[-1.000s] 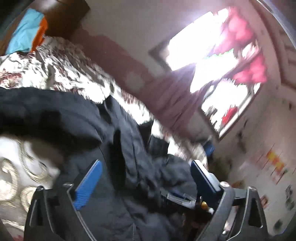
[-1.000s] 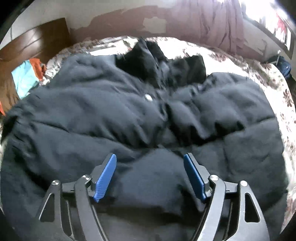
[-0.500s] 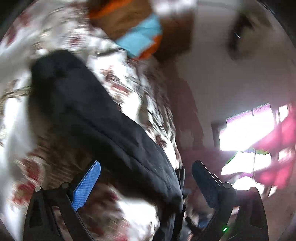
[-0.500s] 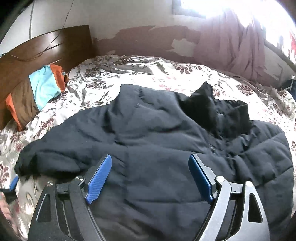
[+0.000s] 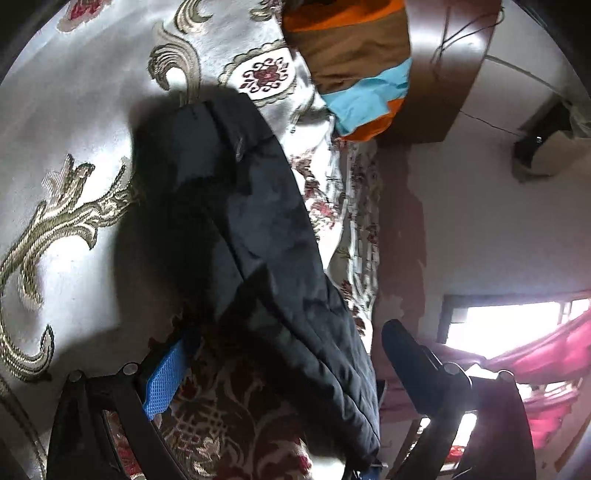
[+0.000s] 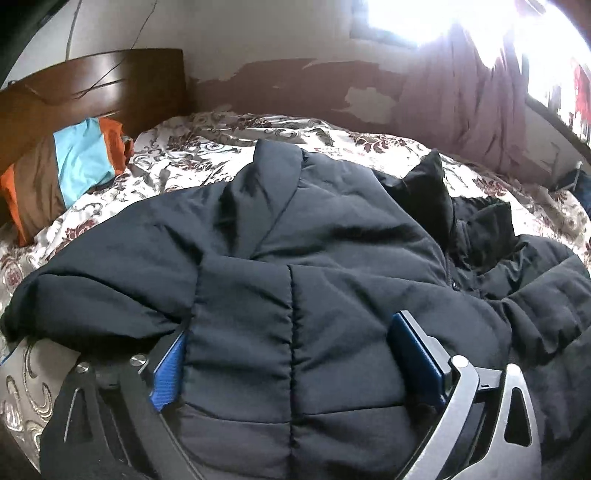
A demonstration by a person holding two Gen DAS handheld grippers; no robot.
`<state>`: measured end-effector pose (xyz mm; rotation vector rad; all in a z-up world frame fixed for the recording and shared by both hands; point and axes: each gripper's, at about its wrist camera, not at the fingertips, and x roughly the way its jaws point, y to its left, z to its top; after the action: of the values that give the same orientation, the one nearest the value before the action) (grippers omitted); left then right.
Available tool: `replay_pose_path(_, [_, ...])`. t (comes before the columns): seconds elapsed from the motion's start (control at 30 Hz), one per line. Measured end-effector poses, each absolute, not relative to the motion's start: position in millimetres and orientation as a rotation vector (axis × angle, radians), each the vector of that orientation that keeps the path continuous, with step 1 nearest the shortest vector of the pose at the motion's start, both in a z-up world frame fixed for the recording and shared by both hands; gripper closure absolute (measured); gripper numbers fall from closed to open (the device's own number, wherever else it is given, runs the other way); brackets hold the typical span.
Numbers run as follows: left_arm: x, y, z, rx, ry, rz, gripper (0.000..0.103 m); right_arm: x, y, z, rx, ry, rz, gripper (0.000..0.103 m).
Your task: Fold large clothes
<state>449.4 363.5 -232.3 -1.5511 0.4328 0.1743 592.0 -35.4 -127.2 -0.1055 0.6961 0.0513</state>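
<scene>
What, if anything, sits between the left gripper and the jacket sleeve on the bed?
Nothing visible. In the left wrist view the left gripper is open, and the sleeve of the black jacket runs between its fingers over the floral bedspread. The striped pillow lies beyond the cuff, clear of the path.

I see a big bed with a flowery cover (image 6: pixel 207 155) all over it. Far on my left a pillow (image 6: pixel 70 166) with orange, brown and blue stripes leans on the brown wooden headboard (image 6: pixel 110 88). The far wall (image 6: pixel 314 40) has paint peeling off. A purple curtain (image 6: pixel 472 96) hangs far on my right by a bright window (image 6: pixel 417 18).
</scene>
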Motion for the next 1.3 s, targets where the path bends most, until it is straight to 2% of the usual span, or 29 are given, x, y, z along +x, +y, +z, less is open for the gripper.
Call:
replay_pose_path(0.07, [455,365,-231,-1.545,0.437,0.195,0.005,593,-38,-127,-0.09,0.7,0.058,0.004])
replay_pose_path(0.13, [463,365,-229,-1.524,0.437,0.192,0.011,594,-40,-127,-0.08,0.7,0.062,0.003])
replay_pose_path(0.17, [467,366,-230,-1.518,0.436,0.187,0.024,594,-40,-128,-0.075,0.698,0.064,0.003])
replay_pose_path(0.2, [470,366,-230,-1.516,0.433,0.188,0.041,594,-41,-128,-0.071,0.696,0.064,0.003])
replay_pose_path(0.23, [470,365,-232,-1.517,0.429,0.194,0.049,594,-41,-129,-0.068,0.694,0.066,0.003])
replay_pose_path(0.3, [469,363,-232,-1.498,0.429,0.203,0.08,594,-43,-130,-0.059,0.689,0.068,0.003])
replay_pose_path(0.4, [465,363,-222,-1.448,0.382,0.217,0.093,593,-44,-129,-0.047,0.68,0.073,0.003])
replay_pose_path(0.57, [457,355,-166,-1.244,0.247,0.203,0.096,583,-46,-104,-0.034,0.614,0.191,0.003])
replay_pose_path(0.7, [453,333,-102,-1.039,0.156,0.139,0.096,563,-63,-65,-0.04,0.559,0.26,0.003])
replay_pose_path(0.93, [442,244,-4,-0.671,0.092,-0.166,0.096,535,-140,-41,-0.063,0.566,0.137,0.003])
replay_pose_path(1.1, [449,153,23,-0.427,0.181,-0.358,0.096,531,-218,-50,0.004,0.603,-0.001,0.003])
replay_pose_path(1.3, [476,59,7,-0.237,0.332,-0.506,0.096,524,-284,-71,0.068,0.619,-0.092,0.003])
